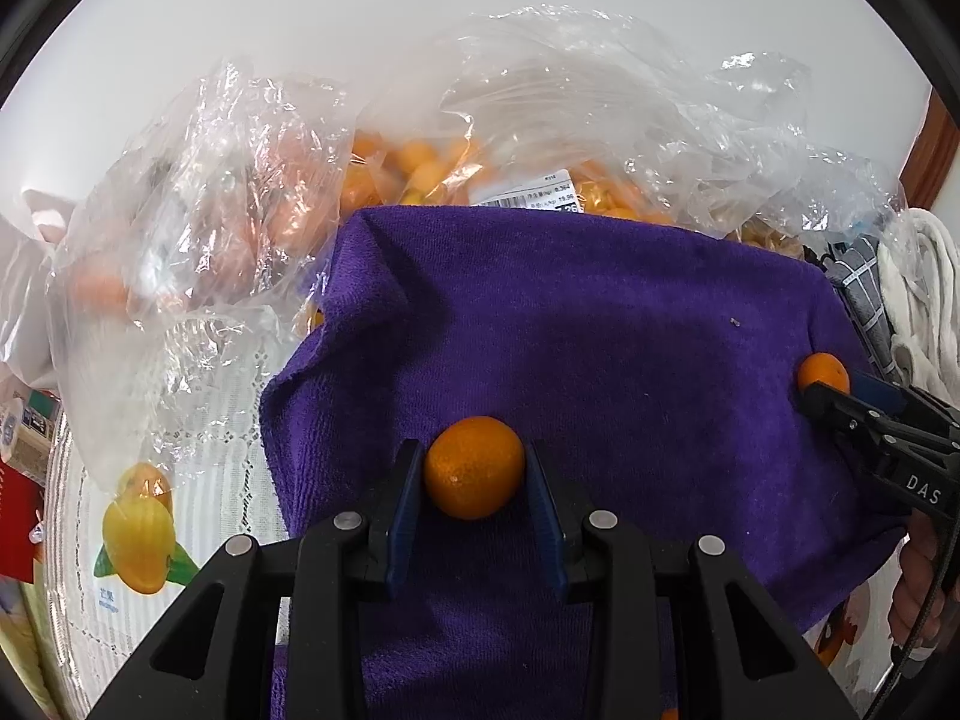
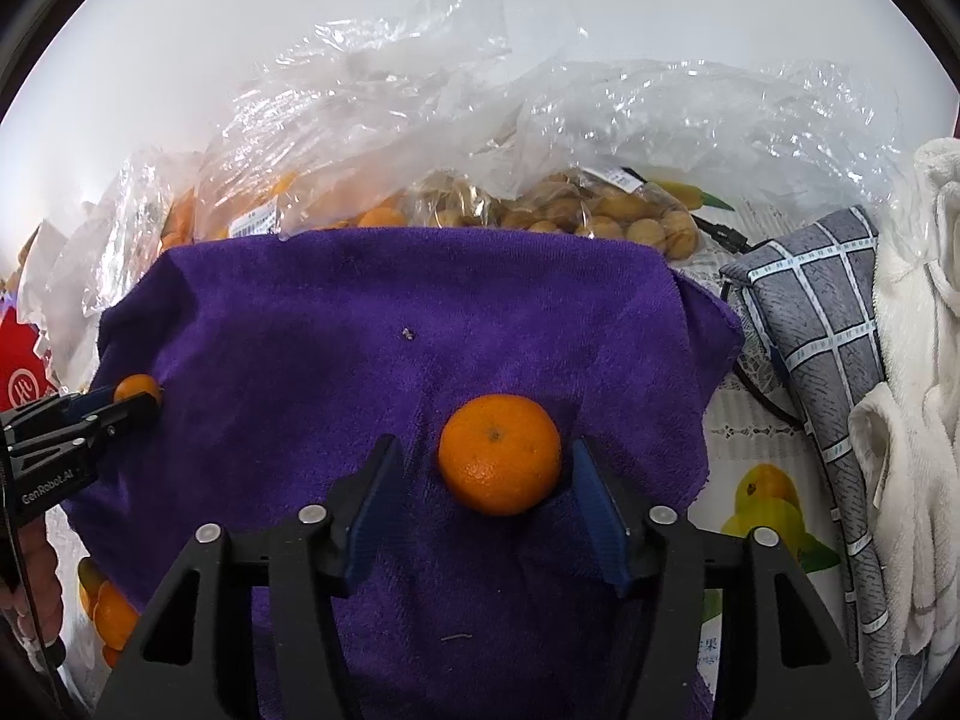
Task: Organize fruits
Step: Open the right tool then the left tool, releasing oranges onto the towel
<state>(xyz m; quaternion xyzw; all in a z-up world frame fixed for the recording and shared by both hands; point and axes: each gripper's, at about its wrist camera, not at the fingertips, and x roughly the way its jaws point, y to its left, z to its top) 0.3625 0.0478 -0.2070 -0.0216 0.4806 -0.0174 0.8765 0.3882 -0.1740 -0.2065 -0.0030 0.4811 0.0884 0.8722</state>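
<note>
A purple towel (image 1: 600, 330) lies spread on the table, also in the right wrist view (image 2: 390, 312). My left gripper (image 1: 474, 468) is shut on a small orange mandarin (image 1: 474, 467) just above the towel; it also shows at the left of the right wrist view (image 2: 139, 390). My right gripper (image 2: 483, 468) is open around a second mandarin (image 2: 499, 453) that rests on the towel, close to the right finger and apart from the left finger. That mandarin (image 1: 822, 373) and the right gripper (image 1: 840, 402) show at the right of the left wrist view.
Clear plastic bags of mandarins (image 1: 420, 162) and of small brown fruit (image 2: 600, 216) stand behind the towel. A grey checked cloth (image 2: 822, 324) and white towels (image 2: 918, 330) lie to the right. A fruit-print tablecloth (image 1: 144, 516) covers the table.
</note>
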